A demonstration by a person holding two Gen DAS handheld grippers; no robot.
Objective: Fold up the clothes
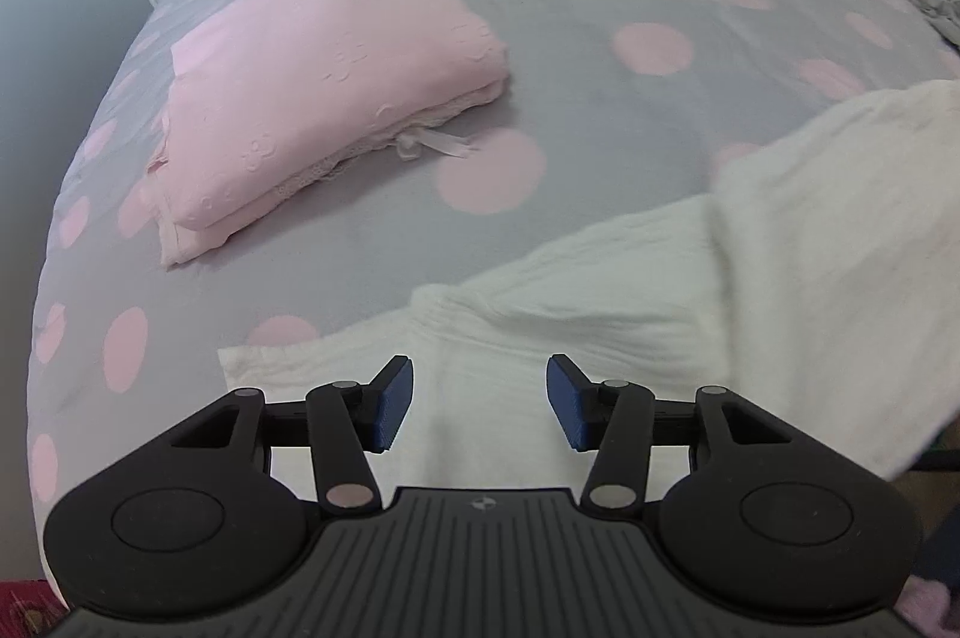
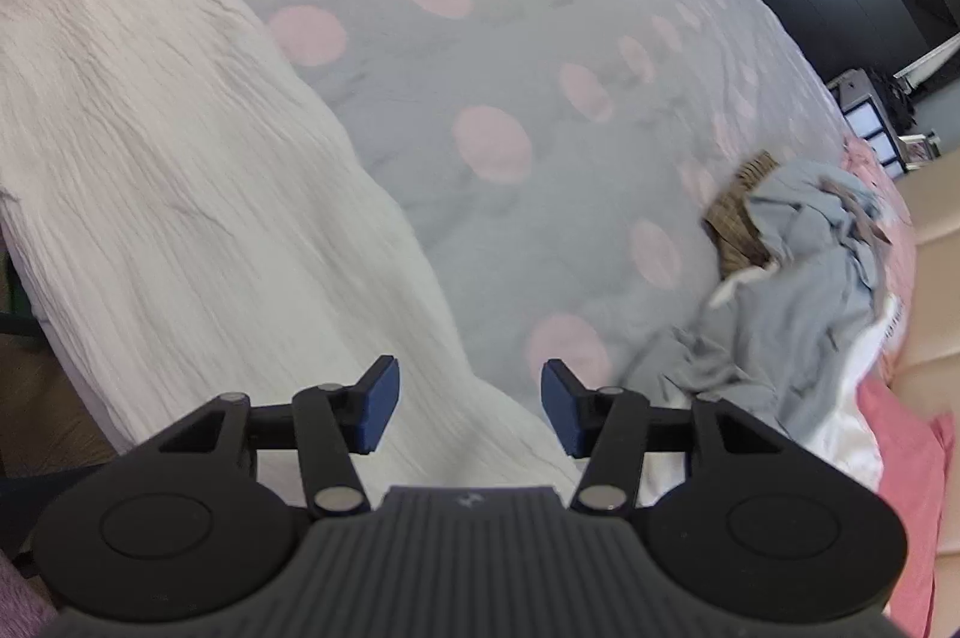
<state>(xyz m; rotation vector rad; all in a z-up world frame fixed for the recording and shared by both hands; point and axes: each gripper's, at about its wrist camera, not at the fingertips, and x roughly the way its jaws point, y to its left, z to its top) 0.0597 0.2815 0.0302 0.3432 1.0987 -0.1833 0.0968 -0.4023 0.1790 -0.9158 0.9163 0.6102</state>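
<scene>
A bed (image 1: 600, 56) under a grey cover with pink dots fills both views. A white crinkled garment (image 2: 180, 170) lies spread along its near edge — partly hanging over the side. The left gripper (image 1: 480, 401) hovers above it, fingers (image 1: 396, 398) released, nothing between them. The right gripper (image 2: 470, 407) hangs over the garment's right edge, fingers apart and empty too. A folded pink garment (image 1: 324, 80) rests far left; a pile of grey clothes (image 2: 810, 290) sits at the right — unfolded.

Bed (image 1: 600, 56) w/ folded pink garment (image 1: 324, 98), white garment (image 2: 180, 170), grey clothes pile (image 2: 804, 290).
</scene>
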